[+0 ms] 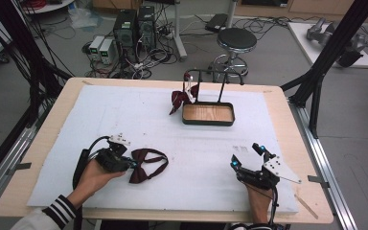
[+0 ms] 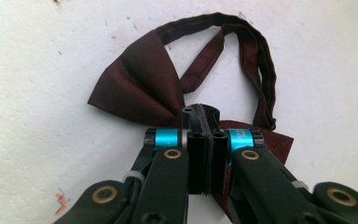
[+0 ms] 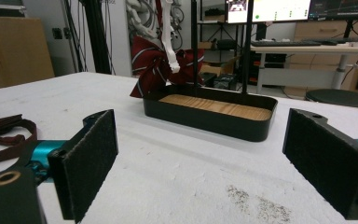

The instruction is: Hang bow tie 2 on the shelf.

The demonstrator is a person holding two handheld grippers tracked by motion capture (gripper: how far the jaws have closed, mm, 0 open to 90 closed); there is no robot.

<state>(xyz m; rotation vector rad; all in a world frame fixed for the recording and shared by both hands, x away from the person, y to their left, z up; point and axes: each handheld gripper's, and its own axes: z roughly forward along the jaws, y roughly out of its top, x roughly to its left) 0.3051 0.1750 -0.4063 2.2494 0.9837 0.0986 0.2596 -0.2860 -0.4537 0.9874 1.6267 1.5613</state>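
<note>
Left claw around one bow tie

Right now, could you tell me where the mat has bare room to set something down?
Free: the mat's far-left area, and the middle between the bow tie, the tray and the right gripper. Crowded: at the tray's left corner, where a second bow hangs.

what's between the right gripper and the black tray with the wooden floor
Nothing: bare white table cover runs from the right gripper, its jaws wide apart, to the black tray. The right gripper view and the high view both show it.
</note>
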